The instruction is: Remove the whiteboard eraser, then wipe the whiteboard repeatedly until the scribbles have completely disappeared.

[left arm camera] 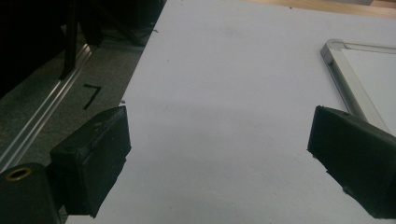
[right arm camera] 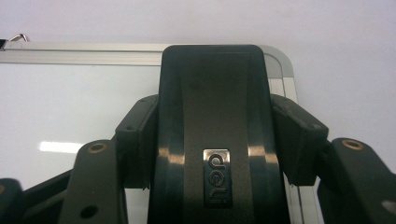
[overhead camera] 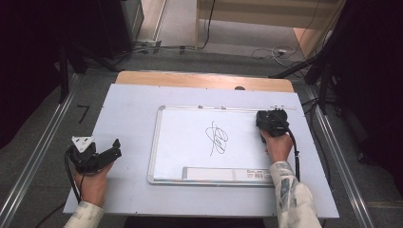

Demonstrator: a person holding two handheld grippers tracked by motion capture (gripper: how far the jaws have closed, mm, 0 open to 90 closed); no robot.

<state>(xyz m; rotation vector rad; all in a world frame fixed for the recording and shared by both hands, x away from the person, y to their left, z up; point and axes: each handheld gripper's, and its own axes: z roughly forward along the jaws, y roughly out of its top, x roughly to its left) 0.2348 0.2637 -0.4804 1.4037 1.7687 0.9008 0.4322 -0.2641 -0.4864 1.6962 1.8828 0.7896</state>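
Right tongs [right arm camera: 215, 140] clamped on dark grey plastic eraser [right arm camera: 215, 107] at silver-framed whiteboard's [overhead camera: 157, 142] top-right corner; left tongs [left arm camera: 217, 154] apart over tabletop [left arm camera: 224, 70].

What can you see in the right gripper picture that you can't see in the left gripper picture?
The right gripper view alone has the dark eraser with a small logo, squeezed between the right gripper jaws at the board's rounded corner, plus a little metal hook. The left gripper view alone has the left gripper with its jaws wide apart around nothing, and a floor mark like a 7. Both share the whiteboard with its silver frame, lying on the pale table cover.
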